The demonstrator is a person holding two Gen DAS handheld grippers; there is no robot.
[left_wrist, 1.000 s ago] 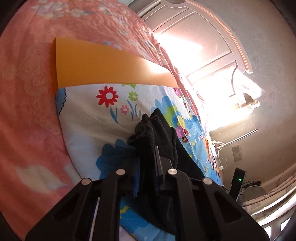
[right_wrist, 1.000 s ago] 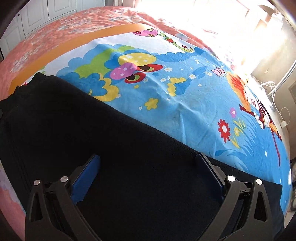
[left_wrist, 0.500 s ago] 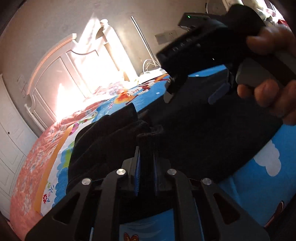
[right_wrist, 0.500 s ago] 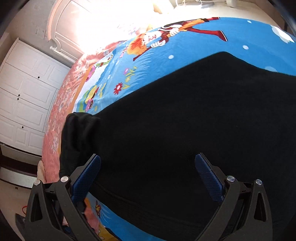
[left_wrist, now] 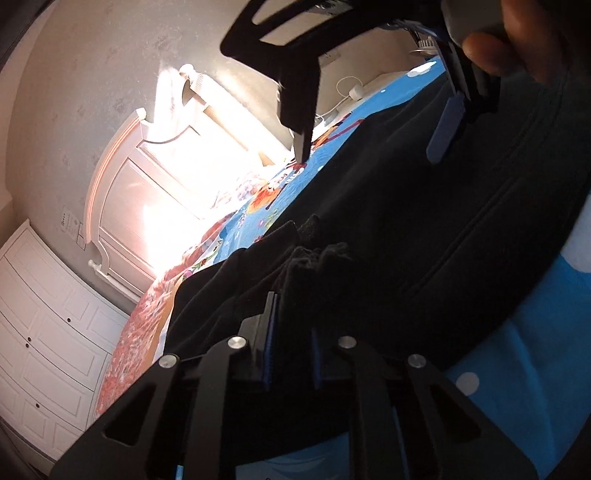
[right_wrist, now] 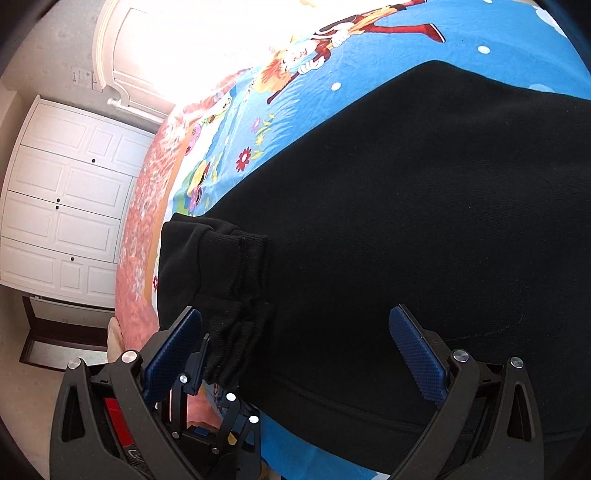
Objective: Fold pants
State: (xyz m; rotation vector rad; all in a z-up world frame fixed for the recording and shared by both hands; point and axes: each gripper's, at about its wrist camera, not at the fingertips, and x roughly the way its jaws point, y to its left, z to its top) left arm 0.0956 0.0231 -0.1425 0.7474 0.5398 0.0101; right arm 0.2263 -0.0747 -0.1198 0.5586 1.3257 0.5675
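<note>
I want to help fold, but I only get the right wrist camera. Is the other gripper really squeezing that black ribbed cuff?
Observer: Yes. In the left wrist camera, the left gripper has its fingers nearly together, with bunched cloth of the black cloth pants pinched between them.
Child: Who's holding my gripper?
Observer: A person's hand holds the right gripper from behind, at the top of that view.
Child: Anything by the wall?
Observer: A white cable with a small white plug block sits low against the grey wall.
</note>
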